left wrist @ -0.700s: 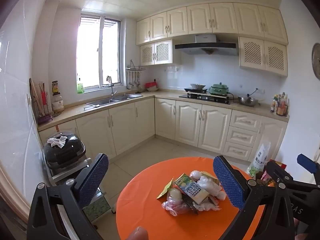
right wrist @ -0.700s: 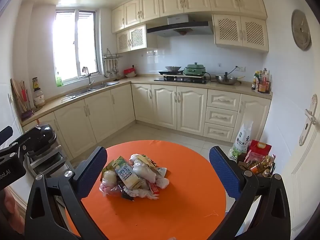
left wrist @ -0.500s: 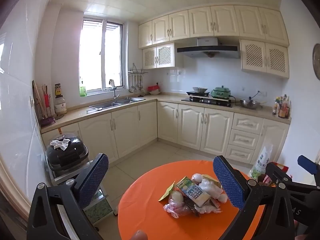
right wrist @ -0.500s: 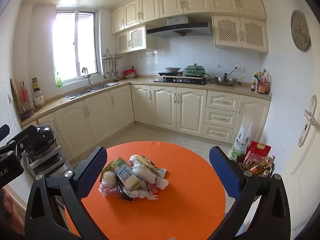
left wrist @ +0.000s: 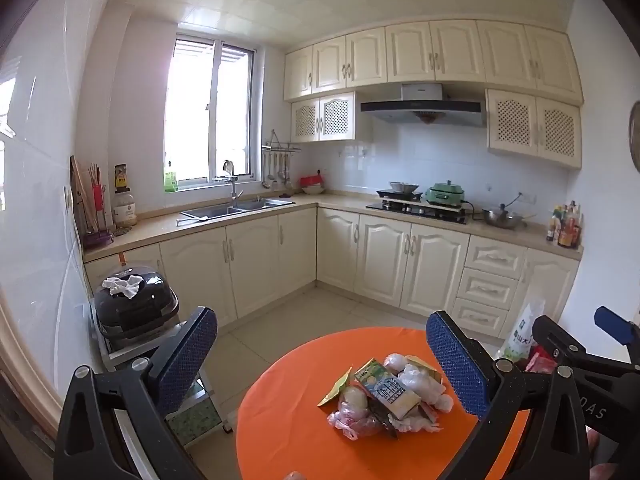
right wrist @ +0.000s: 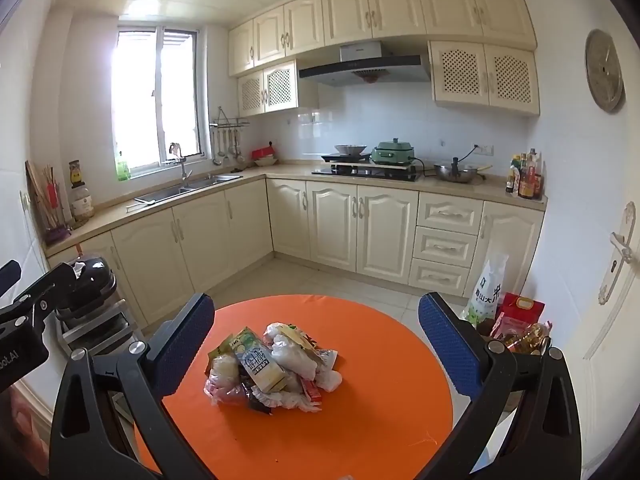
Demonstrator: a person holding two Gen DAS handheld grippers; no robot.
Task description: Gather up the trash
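Both grippers hang above the near edge of the round orange table [right wrist: 360,420], each tilted a little downward with its jaws spread as wide as they go and nothing between them. Seen from the right gripper [right wrist: 316,340], the trash pile [right wrist: 272,364] sits on the table almost straight ahead, only slightly left of the midline between its blue pads. From the left gripper [left wrist: 322,354] the same pile [left wrist: 386,398] lies ahead and off to the right, closer to its right finger. By that reading the right hand looks better lined up for the first grab, though neither is near touching yet.

The heap stretches roughly side to side across the table, a loose clump of clear plastic bags, wrappers and crumpled tissue. On top lies a drink carton [right wrist: 260,368], slanted so its long side runs diagonally from far left to near right; a grip across its narrow width would likely suit it best. No bin for the trash is clearly visible in either view.
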